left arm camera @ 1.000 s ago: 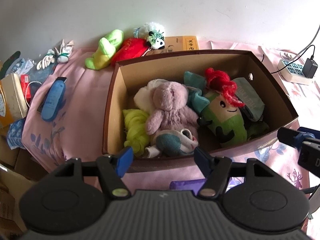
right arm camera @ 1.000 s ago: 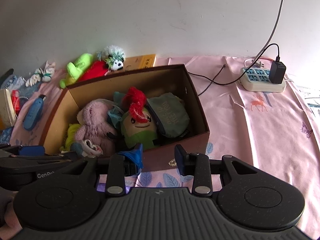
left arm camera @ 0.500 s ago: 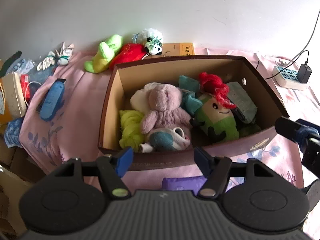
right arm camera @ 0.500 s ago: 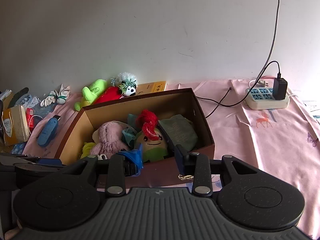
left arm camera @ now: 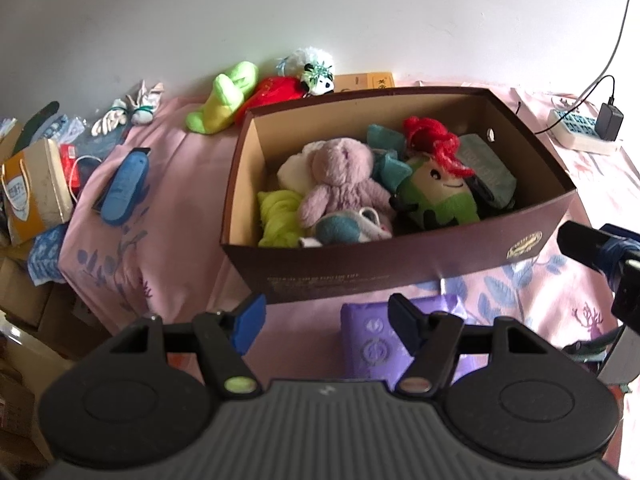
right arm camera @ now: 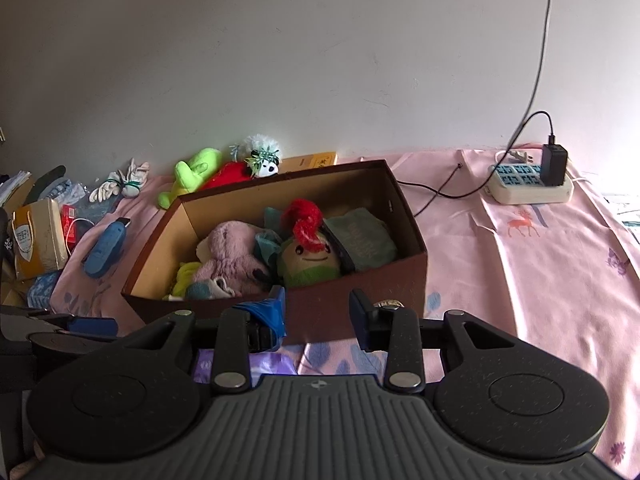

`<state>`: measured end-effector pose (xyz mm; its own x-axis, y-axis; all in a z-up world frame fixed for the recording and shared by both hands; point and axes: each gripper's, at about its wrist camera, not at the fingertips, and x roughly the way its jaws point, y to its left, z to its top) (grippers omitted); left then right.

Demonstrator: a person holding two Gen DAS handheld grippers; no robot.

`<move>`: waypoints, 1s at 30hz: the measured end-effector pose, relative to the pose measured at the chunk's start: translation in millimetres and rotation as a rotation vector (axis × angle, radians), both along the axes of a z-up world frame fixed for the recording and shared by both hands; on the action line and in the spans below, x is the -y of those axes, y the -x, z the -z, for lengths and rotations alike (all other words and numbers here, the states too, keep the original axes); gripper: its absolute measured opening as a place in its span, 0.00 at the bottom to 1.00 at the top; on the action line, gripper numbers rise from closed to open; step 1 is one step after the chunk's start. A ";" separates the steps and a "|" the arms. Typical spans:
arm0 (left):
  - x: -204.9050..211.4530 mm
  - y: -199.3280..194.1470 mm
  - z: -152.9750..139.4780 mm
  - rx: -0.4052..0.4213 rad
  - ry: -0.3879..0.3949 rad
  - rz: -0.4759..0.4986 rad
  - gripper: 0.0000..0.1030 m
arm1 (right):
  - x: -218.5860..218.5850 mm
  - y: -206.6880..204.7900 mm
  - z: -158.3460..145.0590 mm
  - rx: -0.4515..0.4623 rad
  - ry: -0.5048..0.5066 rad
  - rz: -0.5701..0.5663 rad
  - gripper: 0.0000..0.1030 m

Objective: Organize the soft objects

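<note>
A brown cardboard box [left arm camera: 400, 264] [right arm camera: 360, 280] stands on the pink cloth and holds several soft toys: a pink plush [left arm camera: 344, 176] [right arm camera: 232, 252], a green doll with red hair [left arm camera: 436, 188] [right arm camera: 308, 248], a yellow-green cloth [left arm camera: 280, 216] and a grey-green cushion [right arm camera: 364, 236]. A lime plush [left arm camera: 224, 98] [right arm camera: 192, 174], a red plush [left arm camera: 276, 90] and a small panda [left arm camera: 318, 76] [right arm camera: 266, 160] lie behind the box by the wall. My left gripper [left arm camera: 326, 320] is open and empty, in front of the box. My right gripper [right arm camera: 318, 312] is open and empty, near the box's front right corner.
A purple packet [left arm camera: 372, 340] [right arm camera: 240, 364] lies just in front of the box. A blue case [left arm camera: 124, 188] [right arm camera: 104, 248], white gloves [left arm camera: 124, 114] and a yellow carton [left arm camera: 32, 188] are at the left. A power strip with charger [right arm camera: 532, 180] [left arm camera: 580, 132] sits at the right.
Both grippers have pulled back and risen away from the box, so more of the cloth and wall shows. The purple packet has come into view. Both stayed open.
</note>
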<state>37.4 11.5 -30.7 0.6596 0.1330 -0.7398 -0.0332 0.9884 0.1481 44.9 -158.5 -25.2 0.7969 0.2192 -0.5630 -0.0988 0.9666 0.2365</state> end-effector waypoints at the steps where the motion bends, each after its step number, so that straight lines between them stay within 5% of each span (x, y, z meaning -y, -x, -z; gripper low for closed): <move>1: 1.0 2.3 0.5 0.000 -0.003 0.002 0.68 | 0.6 3.0 0.3 0.001 0.002 0.003 0.17; 17: 13.0 20.4 3.9 -0.009 -0.027 0.044 0.69 | 7.6 25.4 2.9 -0.026 0.006 0.028 0.18; 30: -30.1 -7.7 -28.2 0.096 -0.057 -0.079 0.69 | 7.0 -14.3 -13.7 -0.076 0.031 0.101 0.19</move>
